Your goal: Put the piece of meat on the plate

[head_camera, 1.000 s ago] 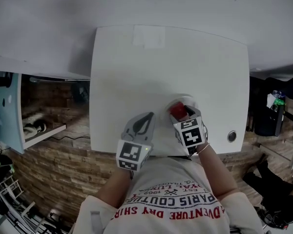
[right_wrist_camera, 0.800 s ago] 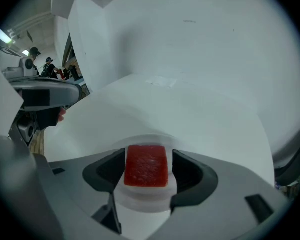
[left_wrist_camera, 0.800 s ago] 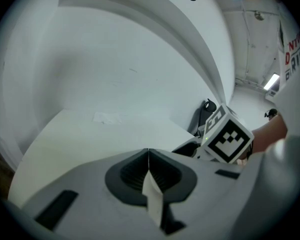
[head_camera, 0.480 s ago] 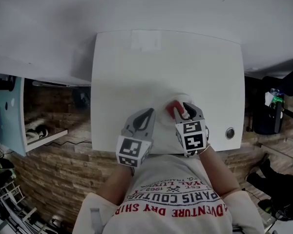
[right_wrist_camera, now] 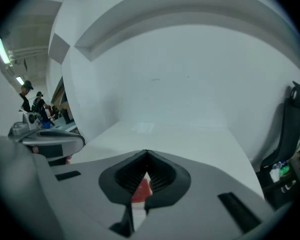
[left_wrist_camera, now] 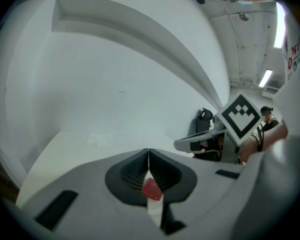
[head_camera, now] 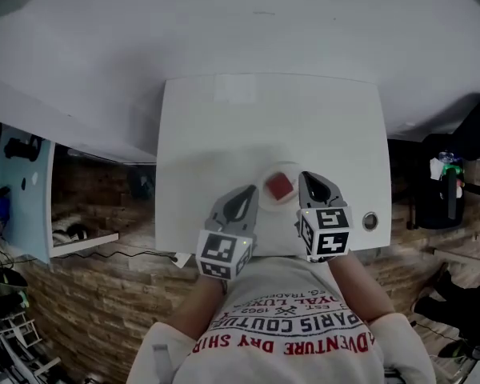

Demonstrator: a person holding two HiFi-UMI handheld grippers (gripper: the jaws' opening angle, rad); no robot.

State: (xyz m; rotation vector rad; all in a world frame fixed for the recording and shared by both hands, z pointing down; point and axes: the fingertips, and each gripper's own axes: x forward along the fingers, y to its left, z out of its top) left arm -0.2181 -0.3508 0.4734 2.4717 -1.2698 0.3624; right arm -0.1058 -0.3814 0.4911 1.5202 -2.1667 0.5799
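In the head view, the shirt (head_camera: 292, 326) was cut off at the bottom edge, and the marker cubes (head_camera: 222, 254) hid both hands. Just beyond them, the left gripper (head_camera: 246, 194) and the right gripper (head_camera: 307, 179) each had their jaws pressed together with nothing held. In both gripper views the piece of meat (head_camera: 281, 186) showed only as a red sliver through the gap under the closed jaws. The white plate (head_camera: 266, 194) was hard to tell from the white table (head_camera: 224, 134), and its right edge was lost beside the right gripper.

A second earlier the right gripper had covered the meat with its jaws wide. It had since lifted clear and shut, leaving the meat in plain sight. The left gripper had risen a little too.

The meat was a small, red, roughly square piece. It lay near the middle of the plate, between the two grippers and touching neither.
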